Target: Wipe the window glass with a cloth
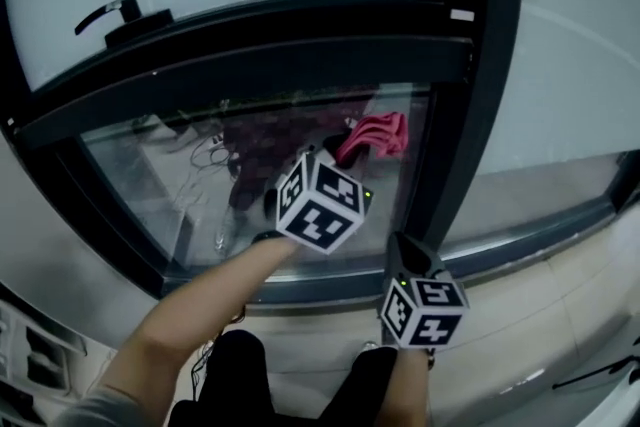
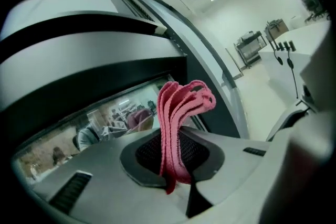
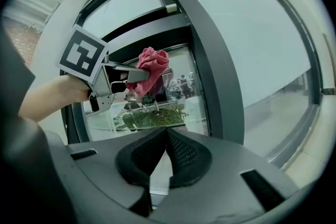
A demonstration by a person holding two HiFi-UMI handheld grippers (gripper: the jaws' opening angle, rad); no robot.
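Observation:
My left gripper (image 1: 352, 153) is shut on a pink cloth (image 1: 376, 136), which it holds up at the upper right of the lower window glass (image 1: 180, 185); whether the cloth touches the glass I cannot tell. In the left gripper view the cloth (image 2: 181, 113) stands up in folds from between the shut jaws (image 2: 176, 168), with the glass (image 2: 79, 134) behind it. My right gripper (image 1: 404, 253) hangs lower and to the right, near the sill, shut on nothing. The right gripper view shows its jaws (image 3: 165, 139) closed, and the left gripper (image 3: 131, 76) with the cloth (image 3: 152, 68) ahead.
A thick dark frame surrounds the pane, with a vertical mullion (image 1: 470, 115) just right of the cloth and a crossbar (image 1: 250, 65) above it. A black window handle (image 1: 115, 15) sits at the upper left. The person's legs (image 1: 300, 385) are below.

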